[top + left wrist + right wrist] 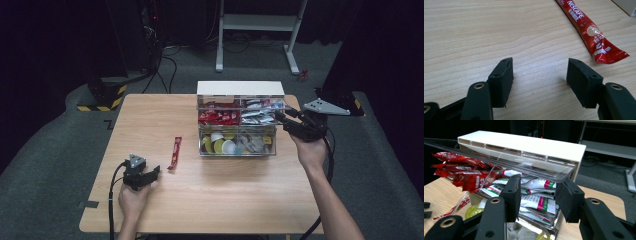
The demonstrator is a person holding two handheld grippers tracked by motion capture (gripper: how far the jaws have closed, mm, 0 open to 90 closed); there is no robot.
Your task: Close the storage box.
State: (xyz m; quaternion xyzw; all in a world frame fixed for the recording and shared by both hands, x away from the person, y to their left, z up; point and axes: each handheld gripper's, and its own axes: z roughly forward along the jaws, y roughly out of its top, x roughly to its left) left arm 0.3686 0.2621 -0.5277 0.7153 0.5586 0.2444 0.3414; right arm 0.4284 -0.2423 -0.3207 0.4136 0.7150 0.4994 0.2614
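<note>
Dark room with grey carpet, and in the middle of it a pale wooden table (150,200) carrying a clear drawer organiser (240,89) at the far right. Left of the organiser, well apart from it, a red coffee stick (174,152) lying flat on the bare wood with its long axis running near to far. Probably laid out there alone so that one end is free to pinch (no clutter beside it). Just short of the stick's near end, the left gripper (156,172), low over the table and pointing far and right toward it. Jaws spread wide, nothing between them but wood grain, the stick (589,32) just beyond the right-hand jaw. Left hand (131,200) wrapped round the gripper body at the near left, forearm coming straight in from the near edge. At the organiser's right end, the right gripper (278,118), held level at the height of the upper drawer, seemingly there to steady or work that drawer. Jaws partly apart before the white-and-green sachets (534,201), with red sachets (466,177) in the neighbouring compartment; cannot tell whether the pads press on the drawer's clear edge. Right hand (310,152) underneath, wrist raised, forearm angling in from the near right.
</note>
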